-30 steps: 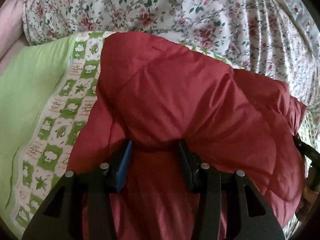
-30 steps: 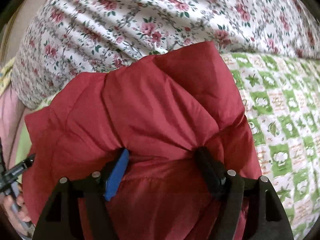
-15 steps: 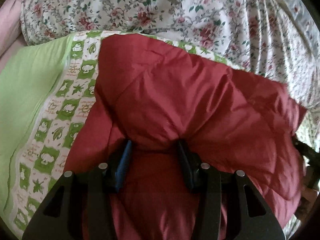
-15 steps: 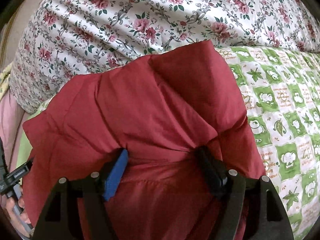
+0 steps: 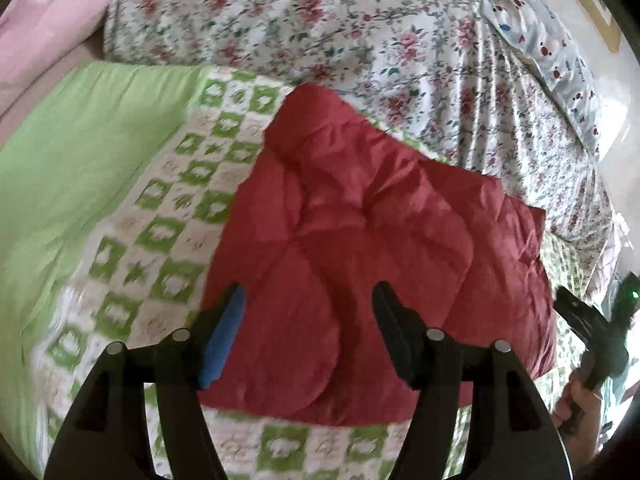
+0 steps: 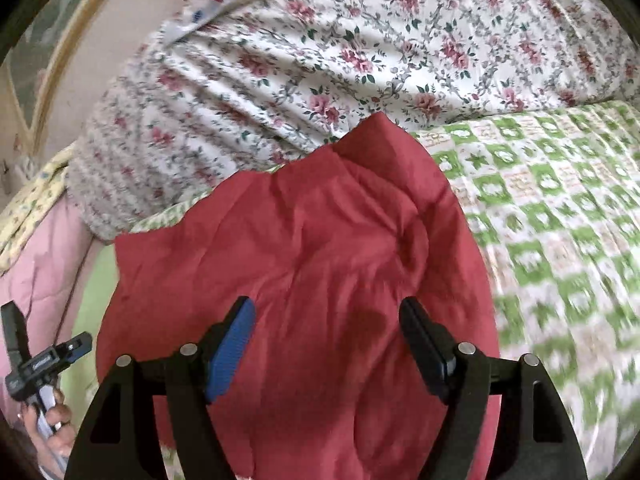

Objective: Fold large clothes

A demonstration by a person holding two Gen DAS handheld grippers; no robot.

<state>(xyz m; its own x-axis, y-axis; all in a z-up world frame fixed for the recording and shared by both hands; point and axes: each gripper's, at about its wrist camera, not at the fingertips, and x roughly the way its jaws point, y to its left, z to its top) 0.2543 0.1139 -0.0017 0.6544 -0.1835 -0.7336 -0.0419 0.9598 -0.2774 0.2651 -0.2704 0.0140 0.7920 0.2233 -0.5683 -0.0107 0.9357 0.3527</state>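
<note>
Both grippers hang above a folded red quilted jacket (image 5: 372,240) with jaws spread and nothing between them. From the left gripper (image 5: 308,312), the jacket lies on a green-and-white checked bedcover (image 5: 160,240), its far corner at 12 o'clock against a flowered quilt (image 5: 360,28). From the right gripper (image 6: 326,328), the checked cover runs off toward 3 o'clock; a hand (image 6: 52,428) shows at 8 o'clock.
</note>
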